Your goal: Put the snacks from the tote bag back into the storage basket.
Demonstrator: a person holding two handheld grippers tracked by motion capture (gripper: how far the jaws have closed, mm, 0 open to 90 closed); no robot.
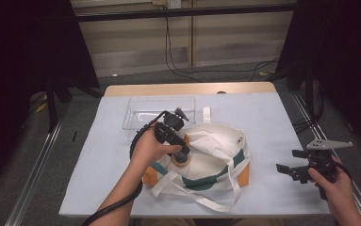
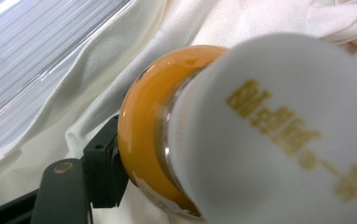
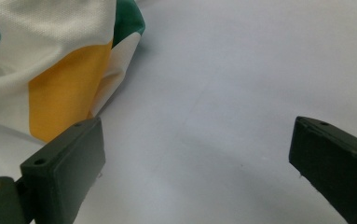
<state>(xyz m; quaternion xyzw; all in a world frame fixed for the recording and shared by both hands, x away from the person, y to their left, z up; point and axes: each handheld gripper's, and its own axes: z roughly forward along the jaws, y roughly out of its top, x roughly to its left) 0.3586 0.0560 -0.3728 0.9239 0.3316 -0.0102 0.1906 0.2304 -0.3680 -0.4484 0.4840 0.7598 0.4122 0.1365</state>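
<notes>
My left gripper (image 1: pixel 182 155) clamped on orange-capped bottle (image 2: pixel 241 135) inside tote (image 1: pixel 216 155). My right gripper (image 3: pixel 197 158) wide apart, nothing between, hovering over the table (image 3: pixel 241 70).

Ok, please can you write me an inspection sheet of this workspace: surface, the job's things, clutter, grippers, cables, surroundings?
Surface: table under a pale sheet, wooden far edge bare.
Job's things: orange-and-white bottle in the mouth of the white tote bag, which has green and orange panels and lies at the table's front middle.
Clutter: clear plastic tray behind the bag, nothing seen inside.
Grippers: left hand-held gripper shut on the bottle; right hand-held gripper open, over bare sheet to the right of the bag.
Cables: black cable trails from the left gripper; more cables on the floor behind.
Surroundings: dark curtains both sides, a pale wall behind.
</notes>
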